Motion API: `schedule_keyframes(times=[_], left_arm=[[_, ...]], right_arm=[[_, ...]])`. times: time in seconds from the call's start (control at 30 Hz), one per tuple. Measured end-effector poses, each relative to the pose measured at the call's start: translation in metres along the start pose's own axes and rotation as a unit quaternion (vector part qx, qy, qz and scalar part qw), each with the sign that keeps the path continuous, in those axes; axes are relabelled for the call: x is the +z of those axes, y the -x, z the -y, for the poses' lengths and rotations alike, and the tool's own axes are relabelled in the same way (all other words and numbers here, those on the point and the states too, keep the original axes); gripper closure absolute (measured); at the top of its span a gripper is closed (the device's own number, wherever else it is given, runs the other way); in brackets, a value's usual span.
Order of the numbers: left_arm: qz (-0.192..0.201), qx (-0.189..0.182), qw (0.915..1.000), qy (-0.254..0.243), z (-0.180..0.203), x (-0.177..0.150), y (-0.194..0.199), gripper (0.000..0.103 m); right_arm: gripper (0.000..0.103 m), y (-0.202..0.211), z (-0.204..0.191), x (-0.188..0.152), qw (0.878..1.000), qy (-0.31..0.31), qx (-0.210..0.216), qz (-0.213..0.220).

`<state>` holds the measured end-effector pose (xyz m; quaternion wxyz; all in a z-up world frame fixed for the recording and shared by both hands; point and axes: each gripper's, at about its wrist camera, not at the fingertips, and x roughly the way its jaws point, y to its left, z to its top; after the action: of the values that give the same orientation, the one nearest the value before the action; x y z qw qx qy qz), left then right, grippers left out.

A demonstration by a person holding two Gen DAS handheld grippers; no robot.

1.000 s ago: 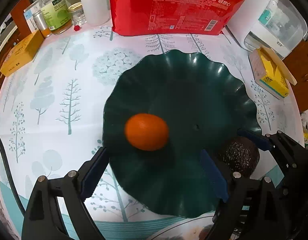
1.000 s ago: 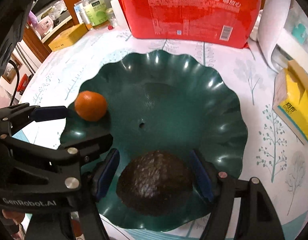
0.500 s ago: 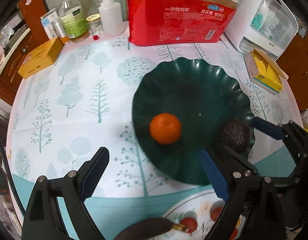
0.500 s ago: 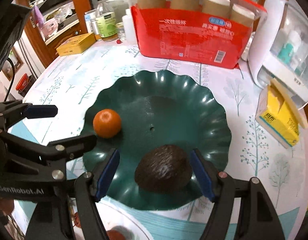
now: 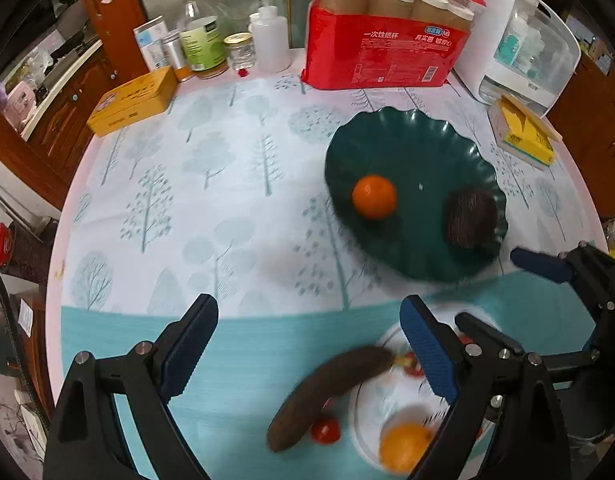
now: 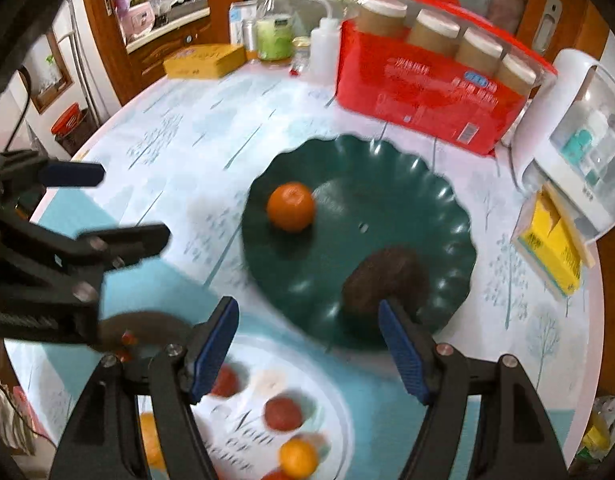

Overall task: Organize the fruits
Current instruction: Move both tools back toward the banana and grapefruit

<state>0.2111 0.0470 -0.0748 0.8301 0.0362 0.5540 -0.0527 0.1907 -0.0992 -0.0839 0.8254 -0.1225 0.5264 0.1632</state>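
Note:
A dark green wavy plate [image 5: 411, 140] [image 6: 387, 184] holds an orange [image 5: 374, 197] [image 6: 290, 207] and a dark avocado [image 5: 469, 218] [image 6: 385, 276]. Nearer to me, a white printed plate [image 6: 319, 380] [image 5: 391, 396] carries small red fruits [image 6: 283, 412] and another orange [image 5: 405, 446] [image 6: 297, 456]. A blackened banana [image 5: 327, 392] lies at its left edge, beside a cherry tomato [image 5: 325, 430]. My left gripper [image 5: 307, 312] hangs open and empty above the tablecloth. My right gripper [image 6: 307, 316] is open and empty too, above the gap between the two plates.
A red pack of paper cups [image 5: 387, 52] stands behind the green plate. Bottles and jars [image 5: 211, 48] and a yellow tin [image 5: 135, 100] sit at the back left. A white appliance [image 5: 519, 48] and a yellow carton [image 5: 523, 136] are on the right, near the table edge.
Both grippers have pulled back and up from the green plate. The avocado no longer sits between the right fingers. The white plate and banana have come into view.

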Motion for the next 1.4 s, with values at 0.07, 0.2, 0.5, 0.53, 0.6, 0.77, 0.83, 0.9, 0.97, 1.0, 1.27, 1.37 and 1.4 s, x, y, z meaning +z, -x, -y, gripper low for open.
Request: schedule_keyframes(times=[0.07,0.2,0.5,0.53,0.6,0.77,0.83,0.9,0.97,1.0,1.27,1.37,1.4], left_arm=[[0.000,0.008,1.0000,-0.004,-0.005,-0.013,0.006,0.011],[-0.013,0.018,0.9996,-0.017,-0.013,-0.042,0.011,0.011],[-0.064,0.075,0.9932,-0.062,-0.019,-0.104,-0.001,0.010],[-0.064,0.076,0.9929,-0.065,-0.019,-0.107,-0.001,0.010],[-0.068,0.074,0.9926,-0.069,-0.020,-0.116,-0.003,0.010],[-0.076,0.061,0.9922,-0.078,-0.023,-0.127,-0.007,0.010],[-0.073,0.060,0.9921,-0.083,-0.024,-0.128,-0.009,0.011],[-0.072,0.061,0.9916,-0.088,-0.026,-0.127,-0.012,0.011],[-0.076,0.057,0.9914,-0.089,-0.028,-0.123,-0.017,0.010],[-0.078,0.055,0.9916,-0.087,-0.030,-0.121,-0.019,0.011],[-0.079,0.024,0.9931,-0.084,-0.022,-0.094,-0.038,0.015],[-0.084,0.024,0.9912,-0.100,-0.011,-0.089,-0.049,0.022],[-0.086,0.026,0.9905,-0.104,-0.007,-0.088,-0.051,0.027]], right_arm=[[0.030,0.002,-0.008,-0.011,1.000,-0.006,0.017,-0.014],[0.030,0.008,-0.020,-0.033,0.999,-0.023,0.035,-0.035],[0.030,0.022,-0.042,-0.079,0.995,-0.066,0.059,-0.052],[0.030,0.023,-0.046,-0.083,0.995,-0.067,0.061,-0.053],[0.030,0.023,-0.056,-0.093,0.995,-0.061,0.062,-0.056],[0.030,0.022,-0.078,-0.109,0.994,-0.052,0.079,-0.058],[0.030,0.021,-0.087,-0.112,0.994,-0.046,0.082,-0.056],[0.030,0.016,-0.095,-0.114,0.995,-0.038,0.073,-0.055],[0.030,0.010,-0.099,-0.114,0.996,-0.033,0.064,-0.055],[0.030,0.007,-0.101,-0.115,0.996,-0.032,0.059,-0.056],[0.030,-0.016,-0.103,-0.112,0.996,-0.039,0.057,-0.062],[0.036,-0.020,-0.105,-0.112,0.996,-0.036,0.055,-0.062],[0.038,-0.021,-0.106,-0.112,0.996,-0.036,0.055,-0.063]])
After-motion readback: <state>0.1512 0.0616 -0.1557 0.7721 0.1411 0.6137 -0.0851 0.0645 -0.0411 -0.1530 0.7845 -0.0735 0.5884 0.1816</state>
